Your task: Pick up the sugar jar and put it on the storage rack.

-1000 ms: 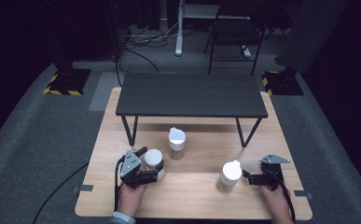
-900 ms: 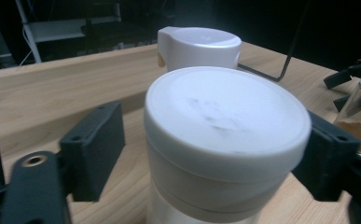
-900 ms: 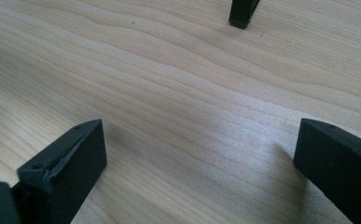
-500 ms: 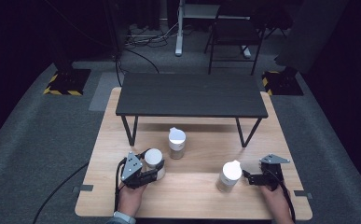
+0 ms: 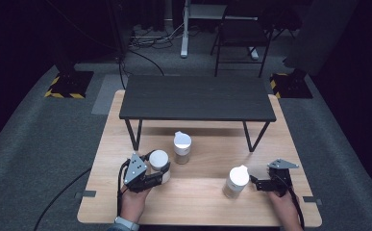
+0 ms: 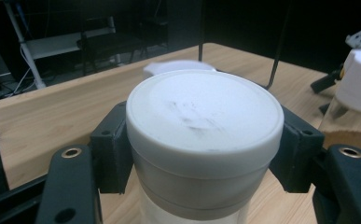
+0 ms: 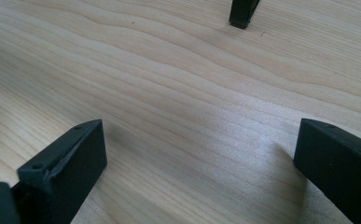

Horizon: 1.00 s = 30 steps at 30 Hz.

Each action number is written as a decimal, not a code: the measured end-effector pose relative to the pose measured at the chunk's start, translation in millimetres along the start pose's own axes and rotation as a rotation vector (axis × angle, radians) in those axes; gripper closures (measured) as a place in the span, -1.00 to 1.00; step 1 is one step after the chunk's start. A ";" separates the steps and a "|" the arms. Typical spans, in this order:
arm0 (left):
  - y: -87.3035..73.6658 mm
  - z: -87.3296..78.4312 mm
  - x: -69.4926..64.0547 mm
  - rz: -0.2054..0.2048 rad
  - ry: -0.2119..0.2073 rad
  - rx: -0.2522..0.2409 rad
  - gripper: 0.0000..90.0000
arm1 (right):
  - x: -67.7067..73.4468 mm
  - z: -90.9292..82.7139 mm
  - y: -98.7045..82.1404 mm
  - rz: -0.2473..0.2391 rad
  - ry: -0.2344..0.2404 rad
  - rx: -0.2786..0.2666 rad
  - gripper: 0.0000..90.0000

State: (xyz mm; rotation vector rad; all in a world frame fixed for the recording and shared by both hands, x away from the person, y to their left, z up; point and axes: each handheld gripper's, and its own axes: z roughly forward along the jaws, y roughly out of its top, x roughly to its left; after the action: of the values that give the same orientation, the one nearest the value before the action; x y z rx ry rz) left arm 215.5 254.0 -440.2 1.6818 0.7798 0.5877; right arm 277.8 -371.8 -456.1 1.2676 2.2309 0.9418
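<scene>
High view: the left gripper (image 5: 158,169) pinches a white-lidded jar (image 5: 158,159) near the table's (image 5: 198,202) front left; a second jar (image 5: 182,147) stands just beside it and could be knocked if the held one swings that way. A third jar (image 5: 236,181) sits just left of the right gripper (image 5: 256,183). Left gripper view: both jaws press the jar (image 6: 204,140) below its lid; the smooth wall might slip. Right gripper view: jaws spread over bare wood (image 7: 183,98), with room ahead.

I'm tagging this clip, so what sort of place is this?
Probably a lab or recording studio, not a home: dark grey carpet, hazard-striped stand bases, loose floor cables, and a lit wooden table.
</scene>
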 end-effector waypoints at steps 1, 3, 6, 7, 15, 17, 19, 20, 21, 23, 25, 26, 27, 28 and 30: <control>3.7 -1.0 0.8 -0.005 -0.002 -0.002 -0.24 | 0.0 0.0 0.0 0.000 0.000 0.000 -0.95; 11.4 -3.4 1.5 -0.007 -0.001 -0.009 -0.24 | 0.0 0.0 0.0 0.000 0.000 0.000 -0.95; 24.6 -6.4 3.8 -0.007 -0.005 -0.020 -0.24 | -0.1 0.1 0.0 0.000 0.000 0.000 -0.95; 29.3 -7.3 4.4 -0.007 -0.005 -0.023 -0.24 | -0.1 0.1 0.0 0.000 0.000 0.000 -0.95; 70.7 -15.6 12.7 0.003 -0.011 -0.055 -0.24 | 0.9 0.5 0.6 0.000 -0.005 0.002 -0.96; 75.3 -16.4 14.7 0.001 -0.014 -0.057 -0.24 | 0.8 0.5 0.6 0.000 -0.005 0.001 -0.96; 83.6 -17.9 18.1 -0.012 -0.019 -0.067 -0.24 | 0.9 0.5 0.6 0.001 -0.005 0.001 -0.96; 87.9 -18.7 19.9 -0.015 -0.022 -0.072 -0.24 | 0.9 0.5 0.6 -0.001 -0.005 0.002 -0.96; 92.3 -19.6 21.6 -0.019 -0.026 -0.075 -0.24 | 1.0 0.5 0.5 0.001 -0.005 0.001 -0.96; 101.7 -21.3 24.2 -0.020 -0.030 -0.081 -0.24 | 1.4 0.5 0.6 0.002 -0.007 0.002 -0.97; 111.6 -23.1 26.5 -0.017 -0.034 -0.088 -0.24 | 2.3 0.3 0.4 0.006 -0.010 0.002 -0.97; 116.7 -24.1 27.5 -0.014 -0.035 -0.091 -0.24 | 2.7 0.3 0.3 0.006 -0.013 0.002 -0.97; 126.8 -25.7 29.6 -0.010 -0.039 -0.100 -0.24 | 2.9 0.1 0.2 0.008 -0.014 0.002 -0.97; 126.8 -25.7 29.6 -0.010 -0.039 -0.100 -0.24 | 2.9 0.1 0.2 0.008 -0.014 0.002 -0.97; 137.7 -26.4 32.2 -0.009 -0.044 -0.106 -0.24 | 3.0 0.2 0.2 0.008 -0.015 0.002 -0.97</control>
State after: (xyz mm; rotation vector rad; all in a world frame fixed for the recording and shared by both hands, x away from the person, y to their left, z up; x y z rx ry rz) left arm 243.8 275.1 -300.8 1.5879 0.7117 0.5745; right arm 276.5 -369.0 -456.2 1.2815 2.2176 0.9309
